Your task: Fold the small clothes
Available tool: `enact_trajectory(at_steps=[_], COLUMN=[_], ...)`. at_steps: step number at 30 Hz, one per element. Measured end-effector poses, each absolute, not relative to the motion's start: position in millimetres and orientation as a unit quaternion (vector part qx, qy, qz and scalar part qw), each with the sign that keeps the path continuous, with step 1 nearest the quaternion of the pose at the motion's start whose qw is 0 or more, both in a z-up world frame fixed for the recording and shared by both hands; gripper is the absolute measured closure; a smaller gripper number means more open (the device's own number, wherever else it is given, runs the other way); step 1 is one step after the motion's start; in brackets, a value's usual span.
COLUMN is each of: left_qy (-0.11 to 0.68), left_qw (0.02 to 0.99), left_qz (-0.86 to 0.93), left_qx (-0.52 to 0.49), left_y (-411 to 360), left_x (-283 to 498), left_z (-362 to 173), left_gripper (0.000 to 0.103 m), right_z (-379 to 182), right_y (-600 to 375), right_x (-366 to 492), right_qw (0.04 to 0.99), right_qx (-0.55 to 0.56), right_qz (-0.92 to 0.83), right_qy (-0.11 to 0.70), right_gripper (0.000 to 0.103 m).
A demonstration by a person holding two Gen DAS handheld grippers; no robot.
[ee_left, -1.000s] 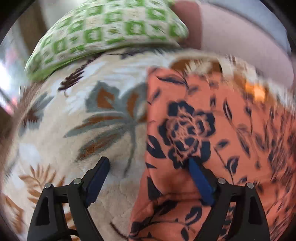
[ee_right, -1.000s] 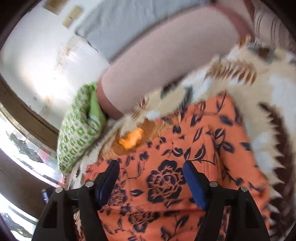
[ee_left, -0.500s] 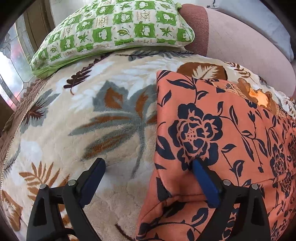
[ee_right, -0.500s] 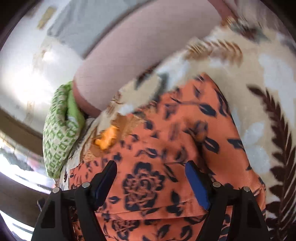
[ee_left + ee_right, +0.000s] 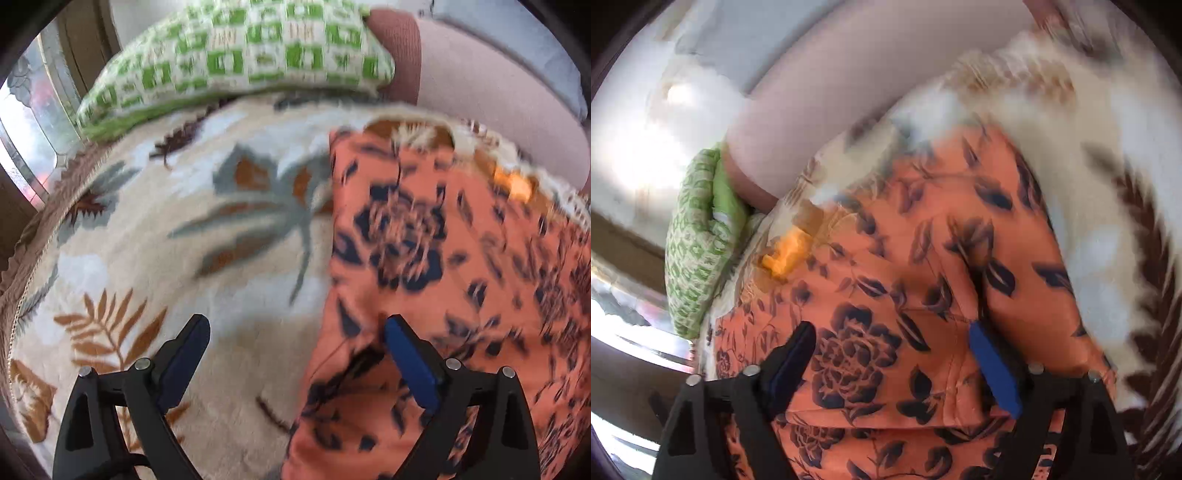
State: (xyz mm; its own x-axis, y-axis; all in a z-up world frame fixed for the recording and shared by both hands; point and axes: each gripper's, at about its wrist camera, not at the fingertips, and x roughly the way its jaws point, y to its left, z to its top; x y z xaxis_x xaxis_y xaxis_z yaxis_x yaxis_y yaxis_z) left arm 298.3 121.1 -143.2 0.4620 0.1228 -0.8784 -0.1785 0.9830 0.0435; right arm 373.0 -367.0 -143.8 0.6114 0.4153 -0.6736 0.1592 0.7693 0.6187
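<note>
**Both claws spread above the garment, pulling off**

Since half a second ago our views have blurred and the left claw (image 5: 295,352) has drifted slightly away, so we judge a fold just finished. The orange floral garment (image 5: 443,258) lies flat on the leaf-print blanket (image 5: 184,258), right of centre, the green pillow (image 5: 236,59) far behind. Both left and right claw (image 5: 892,352) are spread wide, holding nothing.

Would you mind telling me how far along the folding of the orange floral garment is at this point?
Done: the orange floral garment lies spread on the leaf-print blanket, with a fold line across its near part in the right wrist view. In hand: nothing; the left gripper straddles its left edge, the right gripper hangs over its middle, both open. Left: gripping and folding further; how many folds remain is unclear.
</note>
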Motion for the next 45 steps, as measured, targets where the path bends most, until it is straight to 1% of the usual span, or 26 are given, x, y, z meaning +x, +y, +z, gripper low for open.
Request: enact_trajectory(at_steps=[2, 4, 6, 7, 9, 10, 11, 12, 13, 15, 17, 20, 23, 26, 28, 33, 37, 40, 42, 43, 44, 45], left_qy=[0.515, 0.513, 0.472, 0.466, 0.497, 0.515, 0.514, 0.514, 0.518, 0.507, 0.495, 0.470, 0.470, 0.483, 0.495, 0.524, 0.527, 0.549, 0.552, 0.550, 0.552, 0.553], left_qw=[0.852, 0.852, 0.875, 0.878, 0.860, 0.850, 0.850, 0.850, 0.847, 0.854, 0.862, 0.876, 0.876, 0.870, 0.863, 0.844, 0.842, 0.827, 0.823, 0.825, 0.825, 0.824], left_qz=[0.091, 0.098, 0.103, 0.106, 0.114, 0.113, 0.113, 0.117, 0.115, 0.110, 0.111, 0.103, 0.090, 0.076, 0.065, 0.018, -0.001, -0.003, -0.010, -0.012, -0.009, -0.003], left_qx=[-0.037, -0.038, -0.027, -0.014, 0.014, 0.011, -0.008, -0.024, -0.029, -0.027, -0.020, -0.042, -0.062, -0.068, -0.072, -0.112, -0.111, -0.123, -0.131, -0.129, -0.124, -0.119], left_y=[126.5, 127.8, 125.6, 123.6, 121.3, 123.0, 126.8, 130.4, 132.0, 133.4, 133.6, 142.5, 149.0, 151.6, 152.3, 152.2, 142.8, 137.4, 136.0, 134.3, 133.8, 135.4], left_x=[296.5, 293.7, 283.6, 282.3, 289.6, 293.4, 293.4, 293.1, 293.3, 288.6, 281.0, 251.7, 218.2, 183.6, 156.6, 96.6, 68.3, 60.1, 55.4, 51.5, 50.1, 49.2], left_z=[-142.7, -135.6, -122.2, -121.8, -138.2, -148.4, -150.9, -150.0, -148.0, -138.9, -130.1, -113.3, -106.6, -110.2, -113.9, -121.2, -122.4, -134.5, -138.8, -139.1, -139.6, -139.5], left_gripper=[0.007, 0.007, 0.007, 0.007, 0.007, 0.007, 0.005, 0.005, 0.005, 0.005, 0.005, 0.005, 0.005, 0.005, 0.005, 0.005, 0.005, 0.005, 0.007, 0.014, 0.023, 0.027], right_z=[-125.8, -104.2, -89.6, -90.0, -97.8, -111.9, -124.7, -146.6, -160.3, -147.5, -130.3, -113.5, -107.4, -112.8, -120.0, -133.5, -141.4, -151.8, -156.6, -156.9, -156.5, -156.9], right_y=[-362.3, -351.5, -346.7, -343.4, -344.3, -344.9, -344.0, -346.2, -351.8, -358.8, -358.6, -364.1, -380.2, -409.4, -417.8, -422.8, -421.6, -417.5, -418.9, -420.6, -421.1, -420.6], right_x=[364.8, 351.4, 331.3, 327.4, 317.9, 320.8, 329.1, 337.8, 339.6, 327.5, 315.0, 289.6, 268.8, 234.9, 217.2, 156.5, 109.1, 83.9, 71.8, 69.4, 69.3, 70.2], right_qw=[0.836, 0.851, 0.859, 0.859, 0.855, 0.847, 0.838, 0.820, 0.806, 0.817, 0.836, 0.850, 0.856, 0.837, 0.827, 0.806, 0.783, 0.781, 0.783, 0.783, 0.783, 0.783], right_qx=[0.330, 0.306, 0.290, 0.291, 0.297, 0.298, 0.297, 0.295, 0.314, 0.331, 0.316, 0.298, 0.279, 0.319, 0.325, 0.300, 0.306, 0.280, 0.275, 0.278, 0.280, 0.276], right_qz=[0.075, 0.099, 0.122, 0.125, 0.134, 0.134, 0.126, 0.101, 0.089, 0.094, 0.098, 0.096, 0.074, 0.051, 0.041, 0.044, 0.074, 0.065, 0.059, 0.057, 0.055, 0.054], right_qy=[0.432, 0.415, 0.403, 0.401, 0.404, 0.420, 0.440, 0.480, 0.494, 0.463, 0.438, 0.424, 0.429, 0.441, 0.457, 0.509, 0.536, 0.554, 0.555, 0.554, 0.553, 0.555], right_gripper=[0.017, 0.017, 0.017, 0.017, 0.016, 0.016, 0.015, 0.015, 0.016, 0.016, 0.016, 0.016, 0.016, 0.016, 0.016, 0.016, 0.016, 0.016, 0.016, 0.016, 0.016, 0.016])
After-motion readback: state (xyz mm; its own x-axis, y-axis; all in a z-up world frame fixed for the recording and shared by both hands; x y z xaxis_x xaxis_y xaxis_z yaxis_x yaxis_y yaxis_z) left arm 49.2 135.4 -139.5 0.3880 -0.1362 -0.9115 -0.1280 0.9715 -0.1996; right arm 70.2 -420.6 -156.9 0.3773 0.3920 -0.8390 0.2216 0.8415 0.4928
